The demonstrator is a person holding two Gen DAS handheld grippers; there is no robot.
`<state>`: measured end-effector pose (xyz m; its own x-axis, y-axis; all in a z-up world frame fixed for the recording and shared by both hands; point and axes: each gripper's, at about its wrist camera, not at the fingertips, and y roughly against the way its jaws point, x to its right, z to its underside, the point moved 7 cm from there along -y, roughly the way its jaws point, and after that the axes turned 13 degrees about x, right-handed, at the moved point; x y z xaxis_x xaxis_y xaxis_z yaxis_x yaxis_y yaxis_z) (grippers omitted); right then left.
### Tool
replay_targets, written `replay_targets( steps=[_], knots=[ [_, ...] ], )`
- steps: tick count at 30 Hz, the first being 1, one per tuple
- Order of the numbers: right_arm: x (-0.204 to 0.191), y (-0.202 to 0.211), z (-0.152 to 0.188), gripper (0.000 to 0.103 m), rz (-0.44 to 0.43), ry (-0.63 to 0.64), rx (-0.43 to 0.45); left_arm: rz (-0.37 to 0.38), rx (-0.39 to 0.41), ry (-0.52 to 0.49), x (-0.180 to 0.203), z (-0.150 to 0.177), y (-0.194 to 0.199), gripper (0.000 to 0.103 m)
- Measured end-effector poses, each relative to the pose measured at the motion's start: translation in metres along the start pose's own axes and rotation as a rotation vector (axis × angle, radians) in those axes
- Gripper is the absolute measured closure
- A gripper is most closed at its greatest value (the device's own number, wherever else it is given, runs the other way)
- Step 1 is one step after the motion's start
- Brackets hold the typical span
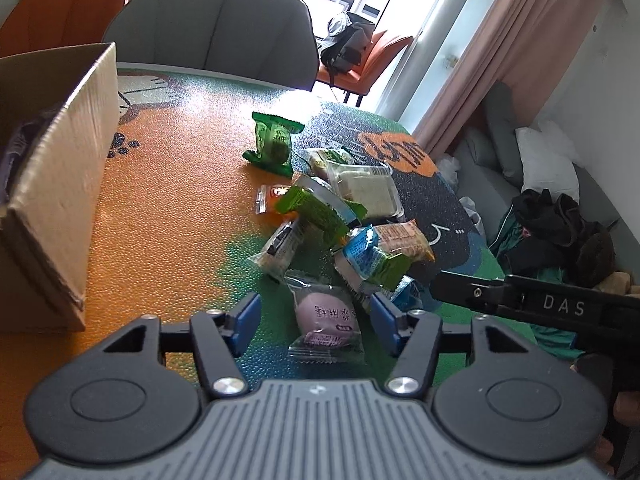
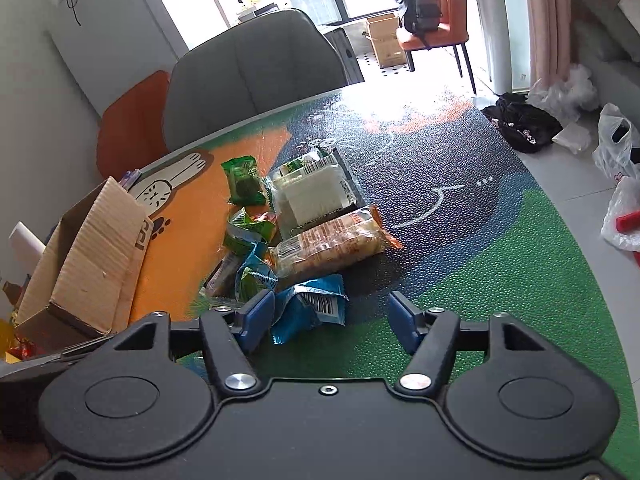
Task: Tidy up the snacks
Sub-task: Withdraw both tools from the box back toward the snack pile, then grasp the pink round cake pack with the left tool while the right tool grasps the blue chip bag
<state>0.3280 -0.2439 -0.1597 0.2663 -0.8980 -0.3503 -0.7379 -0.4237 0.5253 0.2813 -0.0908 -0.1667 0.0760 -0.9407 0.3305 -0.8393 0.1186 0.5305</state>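
A pile of wrapped snacks lies on the colourful table mat [image 1: 168,184]. In the left wrist view my left gripper [image 1: 316,322] is open, its blue pads either side of a clear packet with a purple bun [image 1: 324,316]. Beyond lie blue-green packets [image 1: 368,260], a green packet [image 1: 274,144] and a white cake pack [image 1: 366,190]. In the right wrist view my right gripper [image 2: 334,316] is open, just behind a blue packet [image 2: 308,310], with an orange biscuit pack [image 2: 332,244] further on. The cardboard box [image 1: 52,184] stands at the left; it also shows in the right wrist view [image 2: 88,264].
A grey chair [image 1: 216,24] and an orange chair [image 1: 68,8] stand behind the table. The table's right edge drops to a floor with clothes [image 1: 560,232] and plastic bags [image 2: 620,184]. The right gripper's body [image 1: 540,304] reaches in at the right of the left wrist view.
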Motion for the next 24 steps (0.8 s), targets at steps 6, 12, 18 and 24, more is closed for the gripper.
replay_targets(
  steps=[6, 12, 18, 24],
  knots=[
    [0.004, -0.012, 0.003, 0.04, -0.014, -0.002, -0.032, -0.045, -0.027, -0.044, 0.005, 0.01, -0.02, 0.05],
    [0.001, -0.025, 0.008, 0.039, -0.008, 0.022, -0.059, -0.057, -0.028, -0.054, 0.0, 0.011, -0.019, 0.07],
    [-0.01, -0.032, 0.005, 0.038, -0.009, 0.058, -0.034, -0.065, -0.025, -0.051, -0.009, 0.01, -0.012, 0.071],
    [-0.021, -0.034, 0.011, 0.053, -0.041, 0.093, -0.054, -0.09, -0.017, -0.034, -0.02, 0.007, -0.007, 0.072]
  ],
)
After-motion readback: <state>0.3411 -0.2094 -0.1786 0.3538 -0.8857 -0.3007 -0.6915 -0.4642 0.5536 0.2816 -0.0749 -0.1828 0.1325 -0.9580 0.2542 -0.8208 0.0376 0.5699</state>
